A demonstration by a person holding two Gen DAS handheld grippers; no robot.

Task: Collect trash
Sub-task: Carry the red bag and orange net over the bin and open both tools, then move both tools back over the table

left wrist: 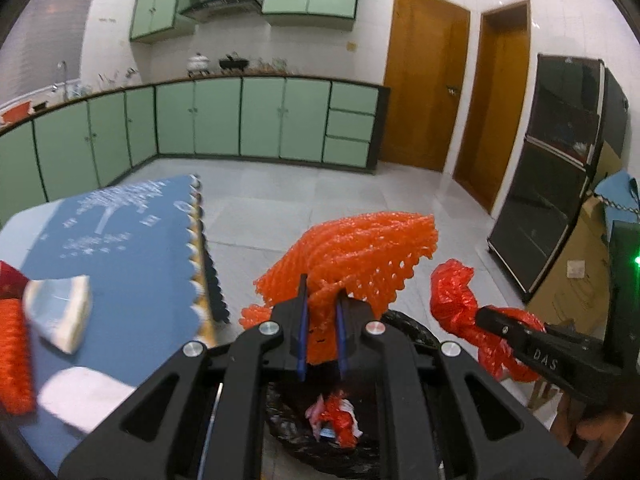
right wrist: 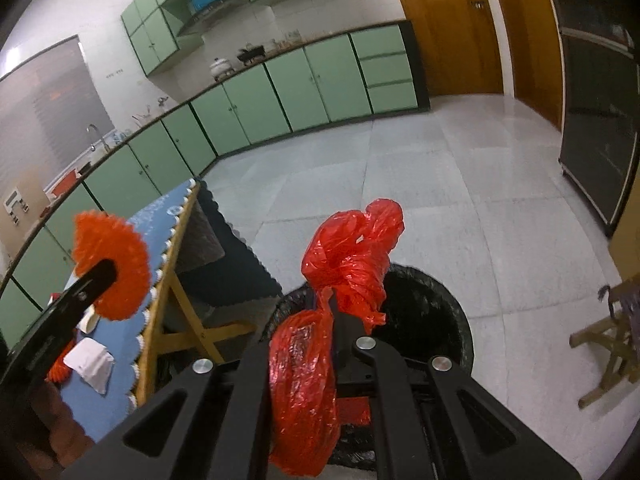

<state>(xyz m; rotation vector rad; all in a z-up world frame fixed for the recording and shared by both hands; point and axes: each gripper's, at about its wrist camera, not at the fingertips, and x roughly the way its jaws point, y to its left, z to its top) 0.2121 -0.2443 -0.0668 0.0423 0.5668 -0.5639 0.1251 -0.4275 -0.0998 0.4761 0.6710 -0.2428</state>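
Note:
My left gripper (left wrist: pixel 322 294) is shut on an orange foam net (left wrist: pixel 352 248), which fans out beyond the fingertips above the black-lined trash bin (left wrist: pixel 408 322). Red and white trash (left wrist: pixel 338 420) lies inside that bin. My right gripper (right wrist: pixel 330 296) is shut on a crumpled red plastic bag (right wrist: pixel 352 256); part of the bag hangs down between the arms. It hovers over the near rim of the bin (right wrist: pixel 432 308). In the left wrist view the right gripper (left wrist: pixel 486 318) holds the red bag (left wrist: pixel 452 296) to the right. In the right wrist view the left gripper (right wrist: pixel 106 270) with the foam net (right wrist: pixel 114 264) shows at left.
A table with a blue scalloped cloth (left wrist: pixel 120 240) stands left of the bin, carrying another orange net (left wrist: pixel 14 360), white crumpled pieces (left wrist: pixel 76 396) and a pale packet (left wrist: pixel 60 312). Green cabinets (left wrist: pixel 220 120) line the far wall. A dark cabinet (left wrist: pixel 560 160) and a wooden stool (right wrist: pixel 612 332) stand at right.

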